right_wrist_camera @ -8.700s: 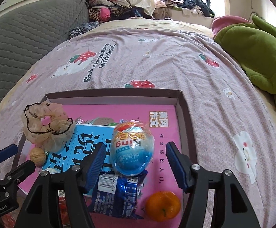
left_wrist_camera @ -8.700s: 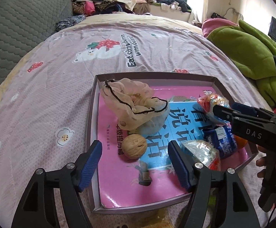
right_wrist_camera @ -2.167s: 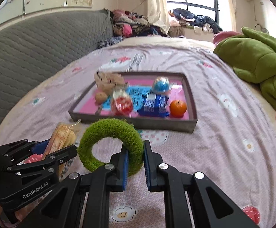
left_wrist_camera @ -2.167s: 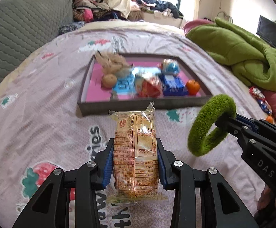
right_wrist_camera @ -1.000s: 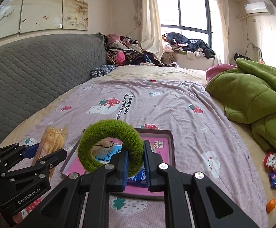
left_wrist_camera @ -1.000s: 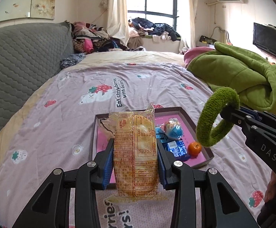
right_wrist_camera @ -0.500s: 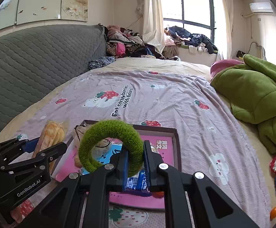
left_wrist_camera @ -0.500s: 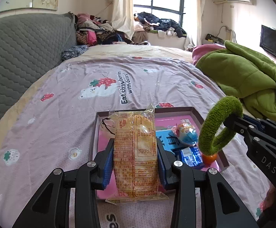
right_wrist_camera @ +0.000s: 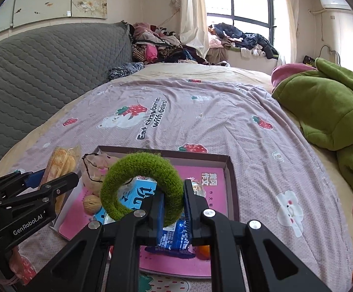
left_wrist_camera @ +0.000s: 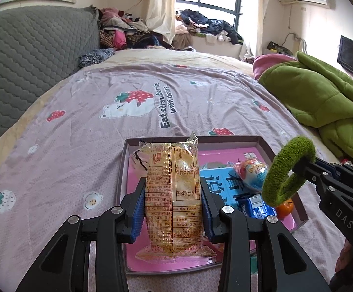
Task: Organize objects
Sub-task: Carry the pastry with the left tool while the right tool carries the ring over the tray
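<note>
Left wrist view: the left gripper point(left_wrist_camera: 173, 200) clamps a wrapped pastry packet point(left_wrist_camera: 173, 194) between its blue fingers point(left_wrist_camera: 138, 205), long axis running straight ahead, away from the camera, above the near edge of the tray point(left_wrist_camera: 264, 141); right wrist view: the right gripper point(right_wrist_camera: 172, 205) pinches a green fuzzy ring point(right_wrist_camera: 142, 185) by its right side, the ring upright with its hole facing the camera, over the tray's middle; the tray lies on a pink strawberry-print bedspread point(right_wrist_camera: 200, 121) and holds a pink book point(right_wrist_camera: 212, 185), a walnut point(right_wrist_camera: 91, 202) and a blue snack packet point(right_wrist_camera: 174, 237); a grey quilted headboard point(right_wrist_camera: 42, 60) stands left, a green blanket point(right_wrist_camera: 327, 112) right, a window point(right_wrist_camera: 244, 2) behind.
</note>
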`<state>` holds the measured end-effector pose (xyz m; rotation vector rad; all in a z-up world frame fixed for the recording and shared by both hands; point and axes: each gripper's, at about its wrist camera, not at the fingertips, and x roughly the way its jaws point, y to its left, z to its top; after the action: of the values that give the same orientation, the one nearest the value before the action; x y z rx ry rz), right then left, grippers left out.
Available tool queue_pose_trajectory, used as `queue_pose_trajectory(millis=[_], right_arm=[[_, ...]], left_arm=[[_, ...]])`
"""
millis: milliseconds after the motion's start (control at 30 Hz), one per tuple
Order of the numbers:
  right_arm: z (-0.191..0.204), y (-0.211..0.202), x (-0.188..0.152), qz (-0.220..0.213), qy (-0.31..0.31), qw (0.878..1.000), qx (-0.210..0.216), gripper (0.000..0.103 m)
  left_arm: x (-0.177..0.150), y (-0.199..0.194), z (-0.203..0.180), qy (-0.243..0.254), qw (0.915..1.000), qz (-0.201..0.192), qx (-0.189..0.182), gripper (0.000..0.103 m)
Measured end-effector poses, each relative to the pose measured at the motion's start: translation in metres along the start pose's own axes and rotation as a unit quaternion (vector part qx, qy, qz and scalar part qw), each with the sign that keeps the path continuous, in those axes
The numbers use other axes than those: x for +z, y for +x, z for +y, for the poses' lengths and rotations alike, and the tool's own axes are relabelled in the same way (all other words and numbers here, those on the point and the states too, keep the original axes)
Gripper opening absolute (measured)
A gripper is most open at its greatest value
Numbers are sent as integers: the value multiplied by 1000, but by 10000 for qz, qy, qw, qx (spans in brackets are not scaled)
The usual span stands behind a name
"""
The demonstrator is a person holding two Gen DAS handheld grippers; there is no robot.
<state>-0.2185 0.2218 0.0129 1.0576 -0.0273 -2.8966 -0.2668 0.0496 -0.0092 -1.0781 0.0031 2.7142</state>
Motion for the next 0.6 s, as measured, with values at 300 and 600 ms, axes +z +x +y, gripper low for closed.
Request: queue_pose_trajectory(millis=[300, 600], right_arm=[[-3, 14, -10, 193, 66, 9998, -22, 15], [-6, 30, -24, 443, 106, 9989, -70, 15]], left_arm=[[-14, 20, -2, 8, 9996, 284, -42, 40], [-37, 35, -14, 151, 9985, 532, -37, 40]])
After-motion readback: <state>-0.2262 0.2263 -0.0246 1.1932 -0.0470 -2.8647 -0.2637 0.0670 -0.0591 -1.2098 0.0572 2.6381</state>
